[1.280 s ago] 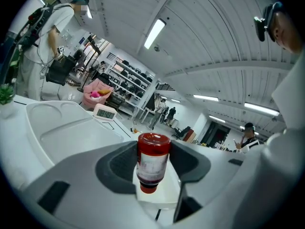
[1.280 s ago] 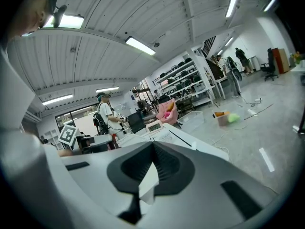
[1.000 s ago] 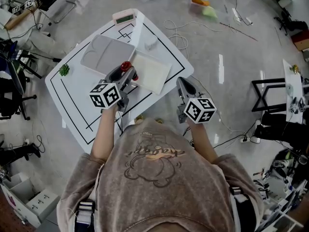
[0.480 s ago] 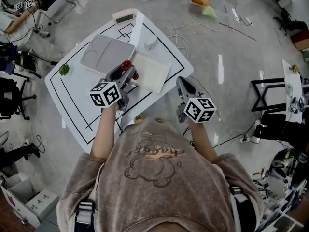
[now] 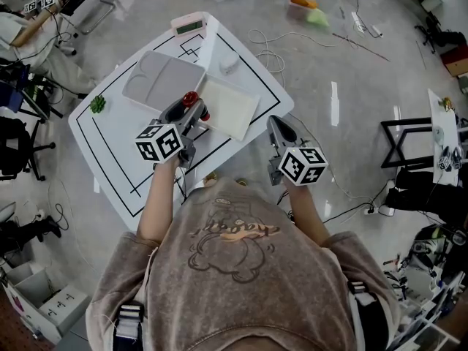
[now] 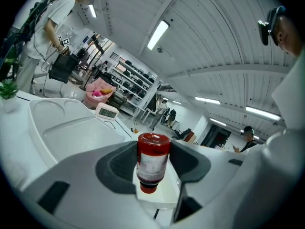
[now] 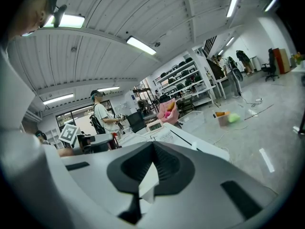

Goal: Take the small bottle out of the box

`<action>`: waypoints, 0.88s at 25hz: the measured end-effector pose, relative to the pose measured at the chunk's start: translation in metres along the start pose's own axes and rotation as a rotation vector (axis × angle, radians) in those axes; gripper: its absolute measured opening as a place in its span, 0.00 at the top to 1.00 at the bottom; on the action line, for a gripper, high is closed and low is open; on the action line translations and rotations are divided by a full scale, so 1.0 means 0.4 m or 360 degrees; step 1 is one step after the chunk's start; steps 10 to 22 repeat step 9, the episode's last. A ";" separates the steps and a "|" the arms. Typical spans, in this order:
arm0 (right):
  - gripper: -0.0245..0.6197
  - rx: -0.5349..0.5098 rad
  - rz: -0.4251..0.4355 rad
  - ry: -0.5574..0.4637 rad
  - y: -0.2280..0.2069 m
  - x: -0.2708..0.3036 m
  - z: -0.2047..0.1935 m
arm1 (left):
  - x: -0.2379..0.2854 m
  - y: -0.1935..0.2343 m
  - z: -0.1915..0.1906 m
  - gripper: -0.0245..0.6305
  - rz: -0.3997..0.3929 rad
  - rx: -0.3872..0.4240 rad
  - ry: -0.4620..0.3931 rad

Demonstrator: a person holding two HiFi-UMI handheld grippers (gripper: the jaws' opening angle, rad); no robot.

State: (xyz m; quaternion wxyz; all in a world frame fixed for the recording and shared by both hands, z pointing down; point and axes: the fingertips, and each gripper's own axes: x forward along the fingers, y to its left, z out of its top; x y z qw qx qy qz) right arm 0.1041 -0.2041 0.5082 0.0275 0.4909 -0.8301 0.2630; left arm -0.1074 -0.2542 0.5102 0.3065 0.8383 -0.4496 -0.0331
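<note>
The small bottle (image 5: 191,99), clear with a red cap, is upright between the jaws of my left gripper (image 5: 194,108), which is shut on it. In the left gripper view the bottle (image 6: 153,162) hangs just above the near corner of the open white box (image 6: 161,198). That box (image 5: 232,110) sits on the white table, right of the bottle, and its inside looks bare. My right gripper (image 5: 278,127) hovers off the table's right corner with its jaws (image 7: 152,146) together and nothing held.
A grey compartment tray (image 5: 157,79) lies left of the box. A small digital timer (image 5: 189,27) stands at the table's far corner, and a small green plant (image 5: 97,105) at the left. Black lines mark the white table (image 5: 117,159). Cables and bins lie on the floor around.
</note>
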 end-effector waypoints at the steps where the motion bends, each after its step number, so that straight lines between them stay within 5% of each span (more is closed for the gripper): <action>1: 0.97 0.0000 -0.0001 0.0001 0.000 0.001 -0.001 | -0.001 0.001 -0.001 0.64 0.0000 -0.0002 0.0001; 22: 0.97 -0.0005 0.0006 0.0008 -0.001 0.006 -0.005 | 0.000 0.009 -0.005 0.64 0.0004 0.0001 0.0012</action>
